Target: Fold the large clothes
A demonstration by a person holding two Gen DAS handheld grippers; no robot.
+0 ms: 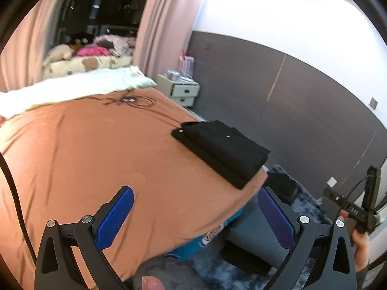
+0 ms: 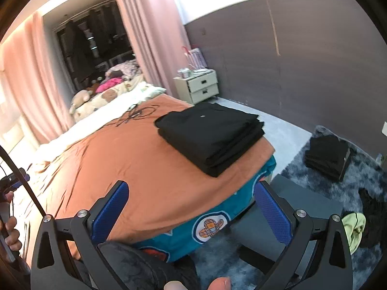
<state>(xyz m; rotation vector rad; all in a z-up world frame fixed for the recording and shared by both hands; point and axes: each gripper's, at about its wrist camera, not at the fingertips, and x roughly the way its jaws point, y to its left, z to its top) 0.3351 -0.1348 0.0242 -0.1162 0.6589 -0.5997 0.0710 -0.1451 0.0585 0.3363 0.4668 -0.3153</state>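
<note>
Black folded garment sits as a neat stack at the orange bedsheet's corner, frame centre-right. Left gripper and right gripper both gape wide, empty, well short of it. Likely finished; if tidying, press edges lightly, don't drag.

We see a cream nightstand at twelve o'clock beside pink curtains. A tangled black cable lies on the orange bedspread at ten o'clock.
</note>
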